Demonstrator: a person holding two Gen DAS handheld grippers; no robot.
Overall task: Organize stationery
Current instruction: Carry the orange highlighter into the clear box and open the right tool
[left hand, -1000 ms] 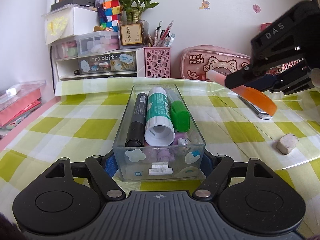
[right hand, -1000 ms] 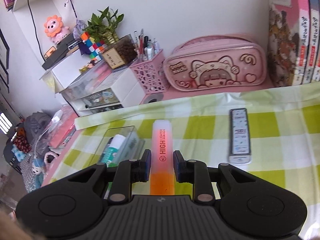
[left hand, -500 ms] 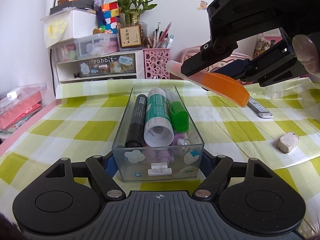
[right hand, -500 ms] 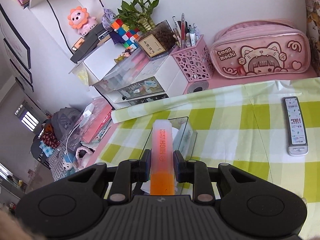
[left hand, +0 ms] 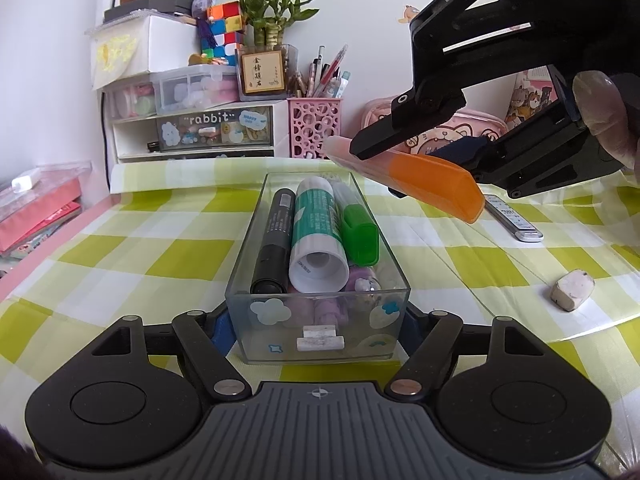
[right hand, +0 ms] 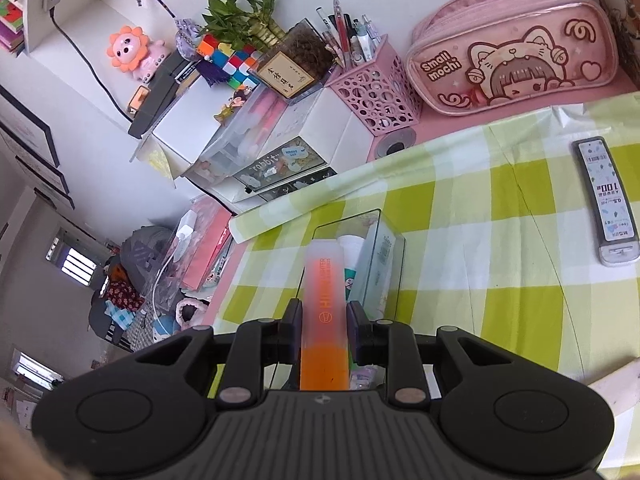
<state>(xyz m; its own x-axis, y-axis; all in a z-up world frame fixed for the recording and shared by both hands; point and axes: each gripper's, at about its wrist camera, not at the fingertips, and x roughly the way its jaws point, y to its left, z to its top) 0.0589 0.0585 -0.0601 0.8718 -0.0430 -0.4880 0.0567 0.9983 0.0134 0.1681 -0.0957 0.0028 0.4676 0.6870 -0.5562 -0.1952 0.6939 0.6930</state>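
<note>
**Orange highlighter, held above clear organiser box**

Item: orange highlighter (right hand: 323,320), flat-sided, with a translucent pale cap end and a solid orange body; lettering runs along its upper face. It is clamped between the two fingers of the right gripper (right hand: 322,330), cap end pointing forward and tilted down. In the left wrist view the highlighter (left hand: 432,184) hangs in the air over the far right corner of the box, not touching it.

Container: clear organiser box (left hand: 320,320), rectangular, with small stickers on the near wall. It holds a black marker (left hand: 274,240), a green-and-white glue stick (left hand: 316,232) and a green-capped highlighter (left hand: 360,232), all lying lengthwise; small purple items lie beneath them, not clear enough to name. The left gripper (left hand: 318,330) has just been closing and now presses on the box's near end from both sides.

Surroundings: green-and-white checked tablecloth (left hand: 120,248); a slim lead-refill case (right hand: 606,200) and a worn eraser (left hand: 571,289) lie to the right of the box, well apart from it. At the back stand a pink pen holder (right hand: 376,96), a pink pencil case (right hand: 512,48) and a drawer unit (left hand: 192,128)
</note>
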